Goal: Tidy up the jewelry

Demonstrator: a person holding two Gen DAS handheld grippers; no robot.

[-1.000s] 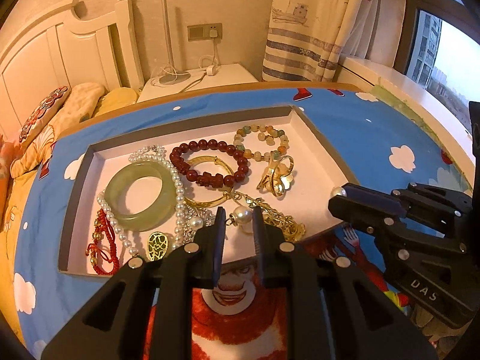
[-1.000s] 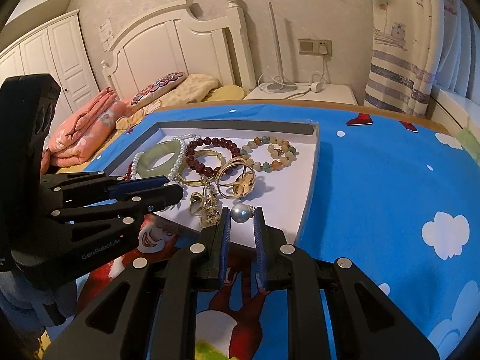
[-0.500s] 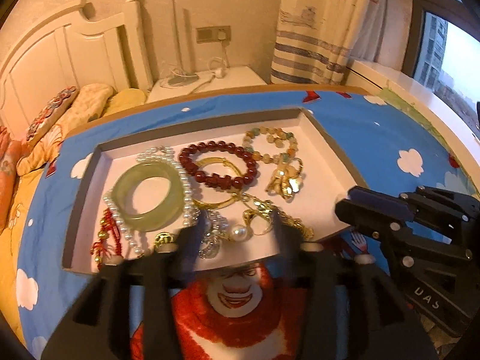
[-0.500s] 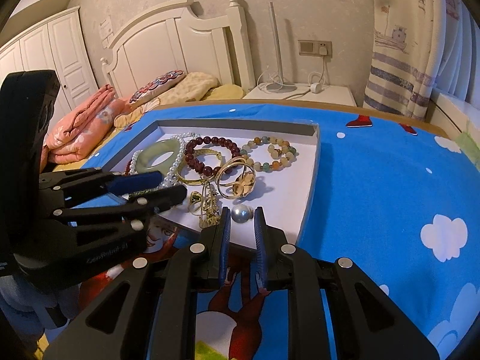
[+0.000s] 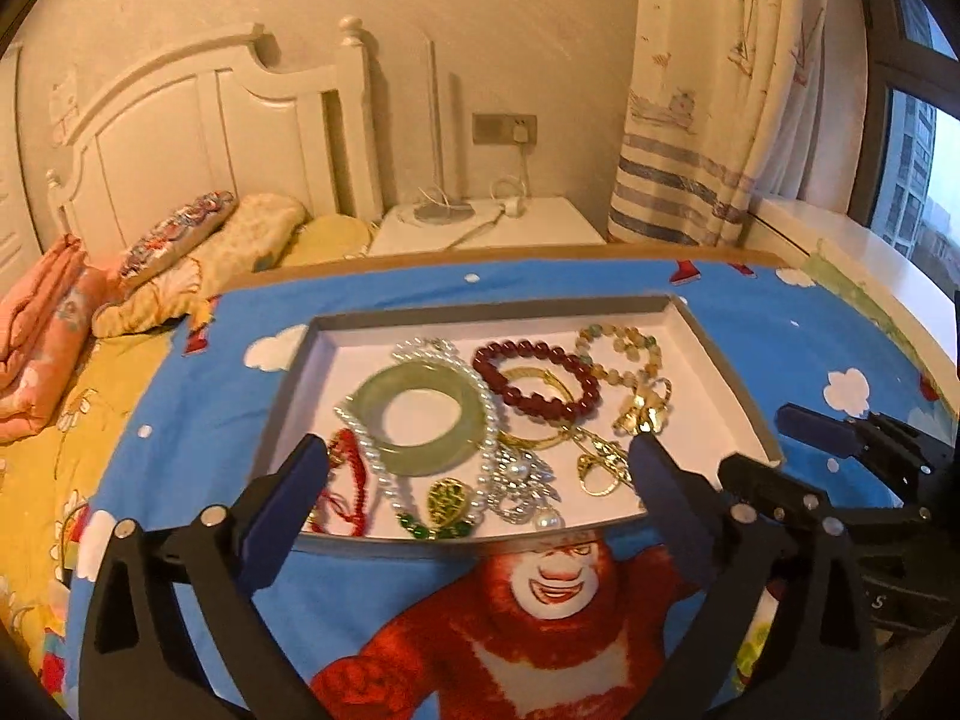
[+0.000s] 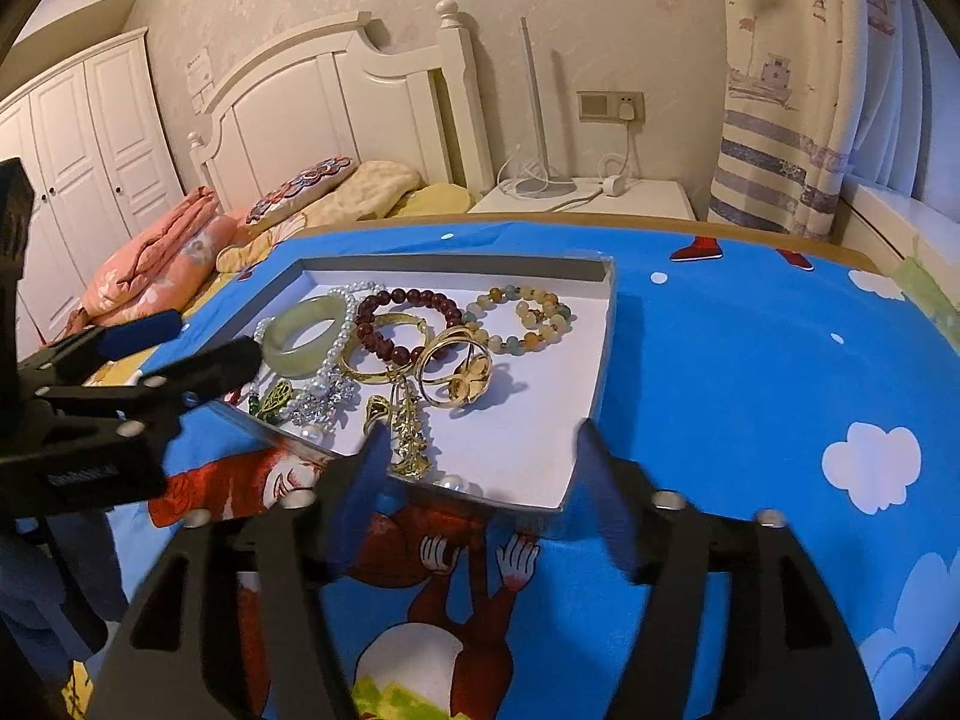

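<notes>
A shallow white tray [image 5: 714, 402] [image 6: 540, 444] with a grey rim lies on the blue cartoon cloth. It holds a green jade bangle [image 5: 420, 414] [image 6: 303, 333], a white pearl necklace [image 5: 384, 468], a dark red bead bracelet [image 5: 534, 384] [image 6: 408, 324], a pale stone bead bracelet [image 5: 624, 354] [image 6: 528, 315], gold rings [image 6: 456, 372], a gold chain [image 6: 408, 438] and two loose pearl earrings [image 5: 549, 519] [image 6: 453, 483] by the near rim. My left gripper [image 5: 474, 468] is open wide and empty over the tray's near edge. My right gripper [image 6: 480, 444] is open and empty over the near right part.
A bed with a white headboard [image 6: 336, 102] and pillows [image 5: 198, 252] lies to the left, past the table's edge. A white nightstand [image 5: 486, 228] with a lamp base and charger stands behind. A curtain [image 5: 708, 90] and window are at the right.
Both grippers were shut on a pearl earring each; the left opened first, then the right. Both earrings now lie in the tray by the near rim. Both grippers have risen and drawn back.
</notes>
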